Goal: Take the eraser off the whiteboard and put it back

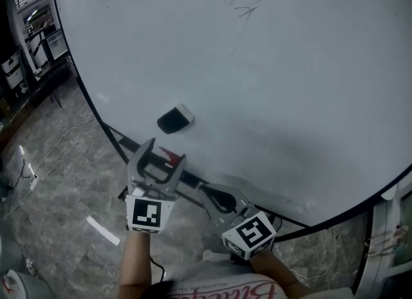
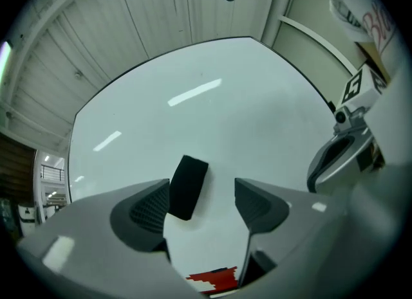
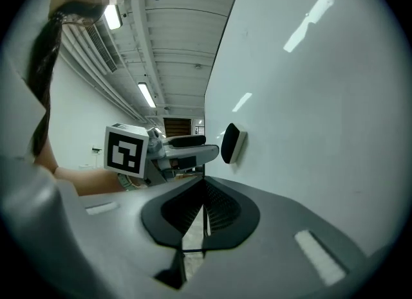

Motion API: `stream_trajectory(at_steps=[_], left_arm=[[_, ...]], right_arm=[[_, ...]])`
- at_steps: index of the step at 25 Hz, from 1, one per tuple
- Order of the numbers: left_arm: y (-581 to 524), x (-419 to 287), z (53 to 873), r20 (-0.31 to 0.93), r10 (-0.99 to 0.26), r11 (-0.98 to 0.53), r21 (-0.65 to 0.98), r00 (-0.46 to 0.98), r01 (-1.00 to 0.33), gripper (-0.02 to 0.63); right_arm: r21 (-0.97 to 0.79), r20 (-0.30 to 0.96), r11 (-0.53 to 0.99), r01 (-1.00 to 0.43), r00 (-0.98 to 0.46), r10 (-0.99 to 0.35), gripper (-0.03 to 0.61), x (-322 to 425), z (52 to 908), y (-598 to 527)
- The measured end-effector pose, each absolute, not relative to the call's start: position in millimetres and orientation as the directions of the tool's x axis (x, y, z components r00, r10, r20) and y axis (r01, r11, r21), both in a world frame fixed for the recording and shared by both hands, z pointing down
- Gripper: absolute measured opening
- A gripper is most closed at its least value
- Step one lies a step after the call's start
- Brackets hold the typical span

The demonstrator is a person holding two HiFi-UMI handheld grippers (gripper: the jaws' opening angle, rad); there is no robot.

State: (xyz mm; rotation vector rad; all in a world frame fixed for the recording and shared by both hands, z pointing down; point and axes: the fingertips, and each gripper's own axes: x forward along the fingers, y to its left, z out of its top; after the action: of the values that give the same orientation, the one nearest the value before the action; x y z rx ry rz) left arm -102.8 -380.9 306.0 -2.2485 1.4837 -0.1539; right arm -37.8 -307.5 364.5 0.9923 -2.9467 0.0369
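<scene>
A black eraser [image 1: 175, 119] with a white edge clings to the whiteboard [image 1: 290, 66] near its lower left rim. In the left gripper view the eraser [image 2: 188, 186] shows beyond the jaws, apart from both pads. My left gripper [image 1: 158, 157] is open just below it, with nothing between its fingers. My right gripper [image 1: 215, 198] is lower and to the right, near the board's bottom frame, its pads pressed together on nothing. In the right gripper view the eraser [image 3: 232, 143] sticks out from the board ahead, with the left gripper [image 3: 183, 150] beside it.
The whiteboard's dark frame [image 1: 193, 181] runs along its bottom edge, with a red-and-white label [image 1: 170, 156] on it. Faint pen marks [image 1: 243, 5] sit high on the board. Grey tiled floor [image 1: 58, 182] lies to the left, with desks [image 1: 29, 47] at the far left.
</scene>
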Motion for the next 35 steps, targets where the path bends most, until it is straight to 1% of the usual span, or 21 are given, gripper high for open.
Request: stream_trajectory(at_steps=[3,7,13,15,21,31,35], left_arm=[[-407,-103,304,-0.103,-0.901,-0.326,-0.480,0.422,-0.814,0.314],[-436,-104,309,-0.050,-0.896,-0.344,-0.550,0.441,-0.761,0.318],[-463,-101,309,0.002,-0.875,-0.395,-0.581,0.483,-0.712,0.316],[-465,-101,310,0.017,-0.871,-0.405,-0.588,0.490,-0.700,0.255],[-467,-102,310,0.016,-0.867,-0.406,-0.603,0.498,-0.687,0.242],[-426,-99,326,0.002,-0.862,-0.440,-0.501,0.507,-0.746,0.239],[-399,-105,329,-0.032,-0.861,-0.450,-0.419,0.507,-0.789,0.239]], right_arm=[[0.000,0.038,0.799,-0.601,-0.799,-0.601,0.002,-41,363,-322],[0.020,0.032,0.797,-0.603,-0.797,-0.604,0.002,-47,359,-337],[0.018,0.025,0.774,-0.633,-0.774,-0.633,0.002,-50,359,-352],[0.015,0.029,0.765,-0.643,-0.765,-0.644,0.002,-50,359,-353],[0.010,0.041,0.745,-0.667,-0.744,-0.666,0.002,-48,360,-351],[0.006,0.048,0.736,-0.677,-0.735,-0.677,0.002,-48,367,-326],[0.006,0.048,0.745,-0.667,-0.744,-0.666,0.002,-55,369,-311]])
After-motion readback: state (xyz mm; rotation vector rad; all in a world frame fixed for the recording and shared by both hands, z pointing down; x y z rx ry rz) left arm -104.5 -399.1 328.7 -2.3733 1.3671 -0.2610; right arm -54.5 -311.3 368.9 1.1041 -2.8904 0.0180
